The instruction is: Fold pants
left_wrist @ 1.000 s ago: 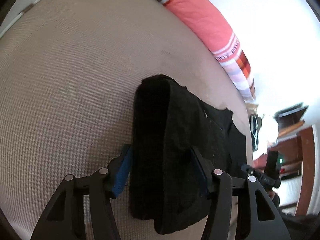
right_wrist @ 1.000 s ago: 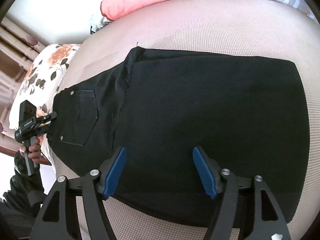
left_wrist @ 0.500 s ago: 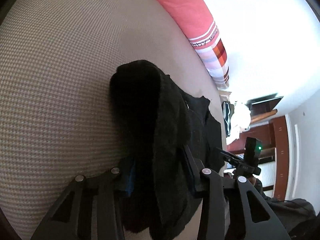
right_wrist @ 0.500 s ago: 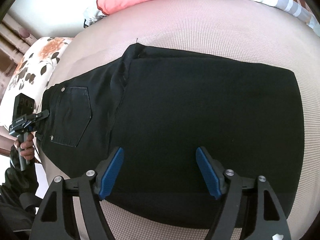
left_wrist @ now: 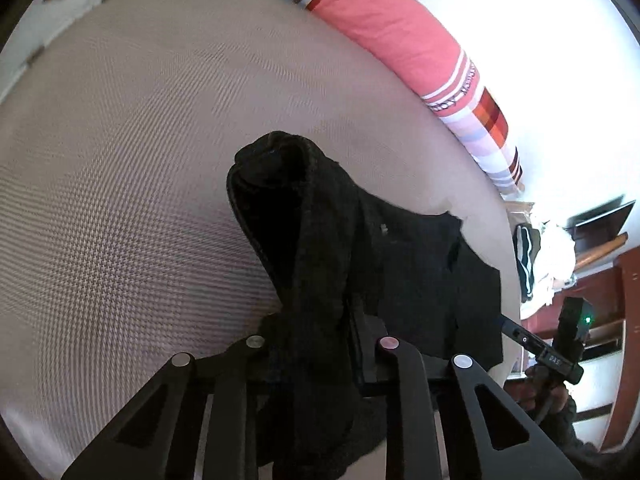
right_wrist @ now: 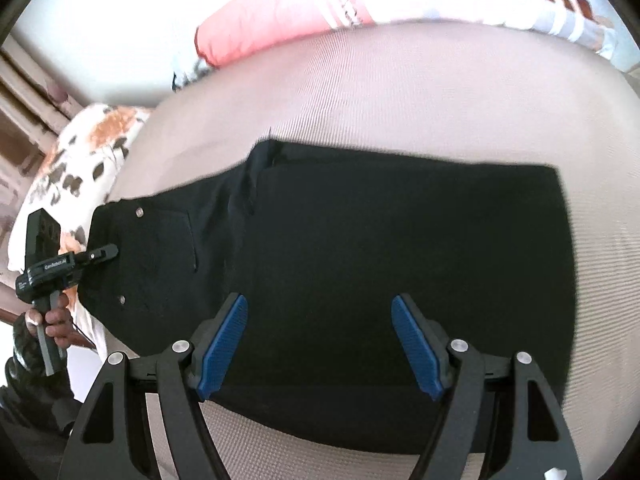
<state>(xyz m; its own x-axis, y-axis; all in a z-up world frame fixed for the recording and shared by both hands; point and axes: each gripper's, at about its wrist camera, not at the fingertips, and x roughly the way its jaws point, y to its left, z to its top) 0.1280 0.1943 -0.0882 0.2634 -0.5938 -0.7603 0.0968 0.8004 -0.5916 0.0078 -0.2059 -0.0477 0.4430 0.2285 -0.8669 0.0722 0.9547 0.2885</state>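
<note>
Done: we have the pants (right_wrist: pixel 360 264) folded once, flat.
Left gripper (left_wrist: pixel 320 344): closing on waistband bunch.
Right gripper (right_wrist: pixel 320 344): wide, empty.
Left: we fold over again.

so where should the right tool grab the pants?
On the near folded edge of the black pants, coming from above with the right tool straddling it. That edge lies flat and stacked on the bed, so both layers pinch together.

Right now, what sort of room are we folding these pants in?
Most likely a bedroom: the pants lie on a bed, with a pink pillow and a floral pillow at its edges.
</note>
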